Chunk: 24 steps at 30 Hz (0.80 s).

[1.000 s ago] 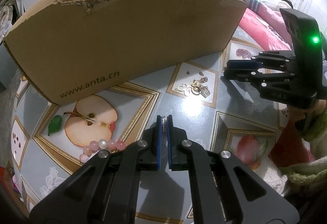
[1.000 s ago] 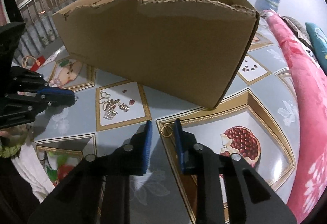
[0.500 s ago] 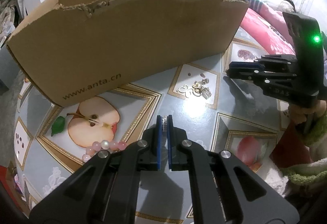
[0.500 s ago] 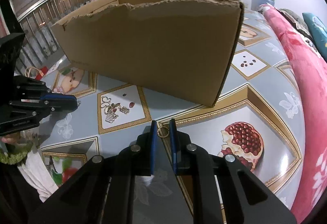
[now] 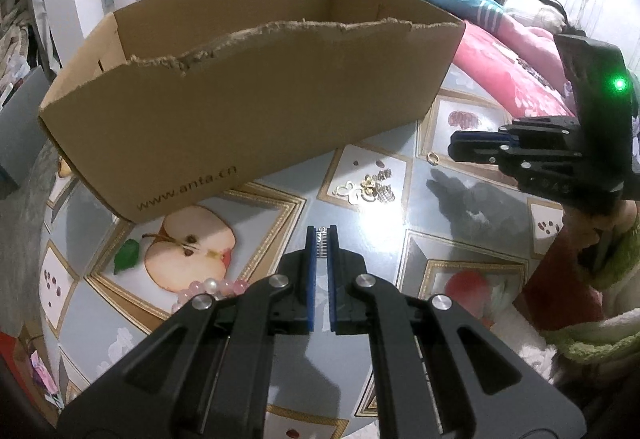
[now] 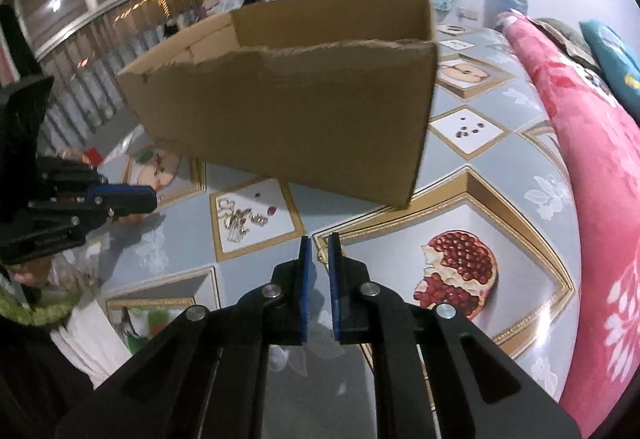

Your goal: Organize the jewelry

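My left gripper is shut on a small silver jewelled ring and holds it above the table. My right gripper is shut on a thin gold ring; that ring also shows in the left wrist view at the tip of the right gripper. An open cardboard box stands behind, also in the right wrist view. A heap of small gold and silver jewelry lies on a white tile between the grippers, also in the right wrist view.
A pink bead bracelet lies left of my left gripper on the fruit-patterned tablecloth. A pink blanket borders the table on the right. The left gripper shows at the left of the right wrist view.
My right gripper has closed on the gold ring and lifted it off the table. Both grippers have risen, so the inside of the box now shows.
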{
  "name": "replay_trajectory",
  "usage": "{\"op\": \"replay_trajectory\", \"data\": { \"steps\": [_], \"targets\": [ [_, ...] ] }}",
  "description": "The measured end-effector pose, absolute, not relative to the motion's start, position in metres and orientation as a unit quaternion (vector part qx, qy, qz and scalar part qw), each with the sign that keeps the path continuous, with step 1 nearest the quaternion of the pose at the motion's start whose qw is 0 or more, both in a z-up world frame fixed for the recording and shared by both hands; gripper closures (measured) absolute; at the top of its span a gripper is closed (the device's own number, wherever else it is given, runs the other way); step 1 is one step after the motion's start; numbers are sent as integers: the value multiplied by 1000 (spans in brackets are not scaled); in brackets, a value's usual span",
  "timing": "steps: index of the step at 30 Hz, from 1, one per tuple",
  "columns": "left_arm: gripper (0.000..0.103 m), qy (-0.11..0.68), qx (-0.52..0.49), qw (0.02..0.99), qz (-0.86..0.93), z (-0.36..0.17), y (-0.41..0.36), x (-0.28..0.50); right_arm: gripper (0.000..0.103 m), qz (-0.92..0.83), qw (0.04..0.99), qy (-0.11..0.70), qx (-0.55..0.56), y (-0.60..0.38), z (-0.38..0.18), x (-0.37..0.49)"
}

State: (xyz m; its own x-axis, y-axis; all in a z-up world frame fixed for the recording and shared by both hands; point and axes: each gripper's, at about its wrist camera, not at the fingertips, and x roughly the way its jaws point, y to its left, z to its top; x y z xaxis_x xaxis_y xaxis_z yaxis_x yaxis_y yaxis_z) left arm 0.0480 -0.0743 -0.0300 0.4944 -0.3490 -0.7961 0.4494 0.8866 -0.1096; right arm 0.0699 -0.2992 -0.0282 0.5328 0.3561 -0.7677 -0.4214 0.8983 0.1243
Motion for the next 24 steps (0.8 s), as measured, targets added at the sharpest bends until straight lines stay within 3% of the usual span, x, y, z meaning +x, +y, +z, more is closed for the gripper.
{"op": "replay_trajectory", "data": {
  "steps": [3,11,13,22,23,24],
  "targets": [
    [99,449,53,861,-231,-32,-74,47,87,223,871,433,-67,-293,-36,74],
    [99,458,54,858,-228,-38,-75,48,85,247,859,438,-93,-293,-44,86],
    [99,459,54,857,-228,-40,-76,51,91,256,856,441,-85,-295,-44,87],
    [99,460,54,856,-228,-40,-75,55,92,261,858,441,-44,-303,-44,85],
    [99,460,54,857,-227,-40,-74,55,102,261,858,441,-40,-302,-44,84],
    [99,459,53,857,-227,-40,-74,54,102,260,858,442,-35,-303,-43,83]
  ]
}}
